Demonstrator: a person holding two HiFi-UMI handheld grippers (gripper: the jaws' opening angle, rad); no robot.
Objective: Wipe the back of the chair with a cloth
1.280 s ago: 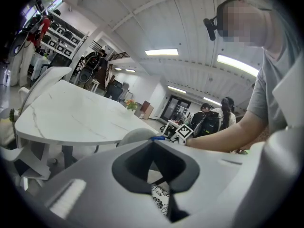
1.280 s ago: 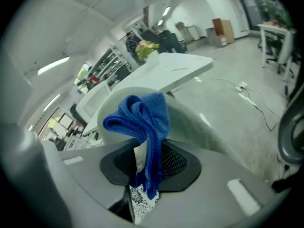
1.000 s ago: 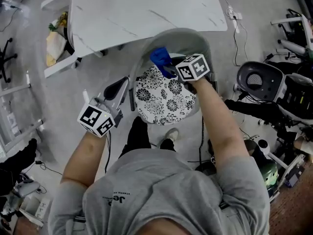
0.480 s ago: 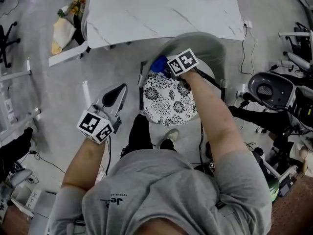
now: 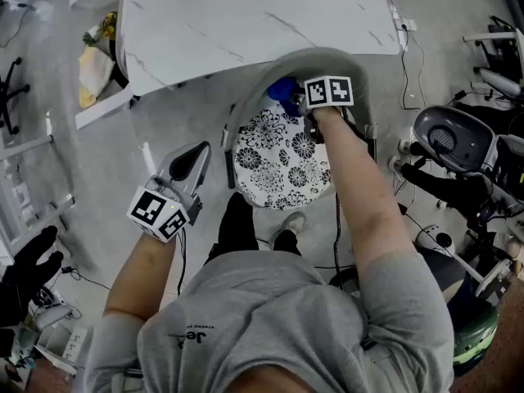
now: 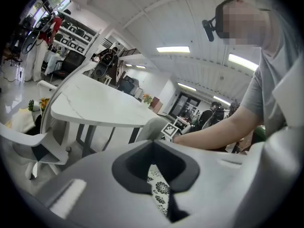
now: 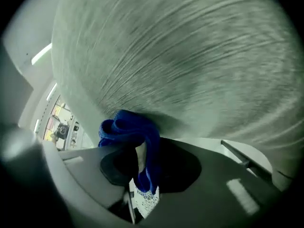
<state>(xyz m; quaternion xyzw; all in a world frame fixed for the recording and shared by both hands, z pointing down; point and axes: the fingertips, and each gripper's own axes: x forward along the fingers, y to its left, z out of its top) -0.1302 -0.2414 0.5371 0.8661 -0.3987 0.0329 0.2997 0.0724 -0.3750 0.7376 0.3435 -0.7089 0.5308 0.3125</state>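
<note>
The chair has a grey curved backrest and a black-and-white flowered seat cushion. My right gripper is shut on a blue cloth and presses it against the inner face of the backrest. In the right gripper view the blue cloth bunches between the jaws right at the grey surface. My left gripper hangs to the left of the chair over the floor, jaws together with nothing in them. In the left gripper view the cushion shows past its jaws.
A white marble-look table stands just beyond the chair. Another white chair with yellow flowers sits at the left. An office chair and equipment crowd the right side, with cables on the floor. The person's feet are under the seat.
My right gripper has slid the blue cloth to the right along the backrest. The left gripper has stayed about where it was.
</note>
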